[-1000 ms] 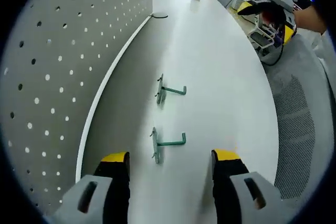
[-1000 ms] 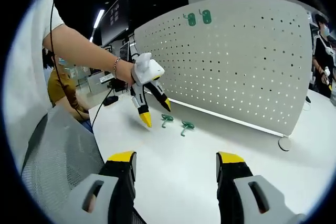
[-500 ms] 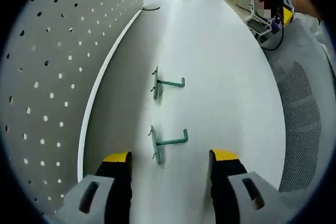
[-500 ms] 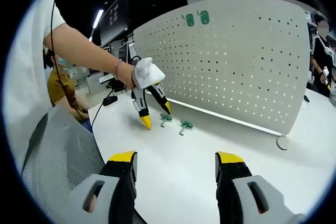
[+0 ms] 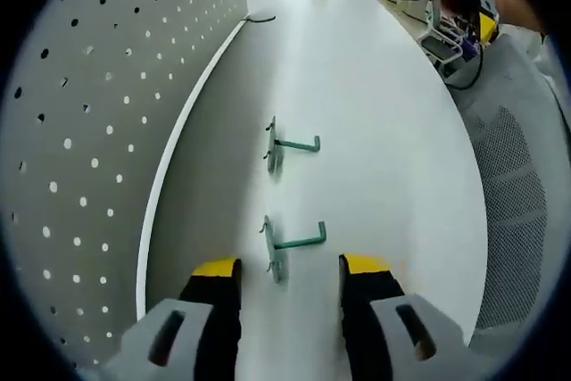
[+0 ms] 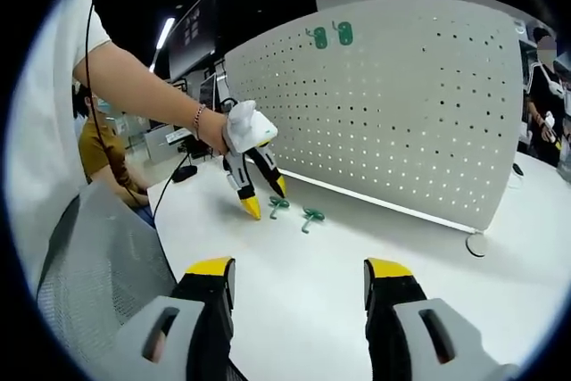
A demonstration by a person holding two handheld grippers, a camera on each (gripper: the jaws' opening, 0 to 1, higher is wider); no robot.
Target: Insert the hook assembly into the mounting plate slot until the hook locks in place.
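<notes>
currently left gripper (image 5: 287, 276) open, near hook (image 5: 284, 248) between jaws at 12 o'clock, arm toward 3; right gripper (image 6: 290, 276) open, well apart.

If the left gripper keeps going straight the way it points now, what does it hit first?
Most likely the nearer green hook, lying on the white table just ahead between the left gripper fingers; depth is uncertain.
</notes>
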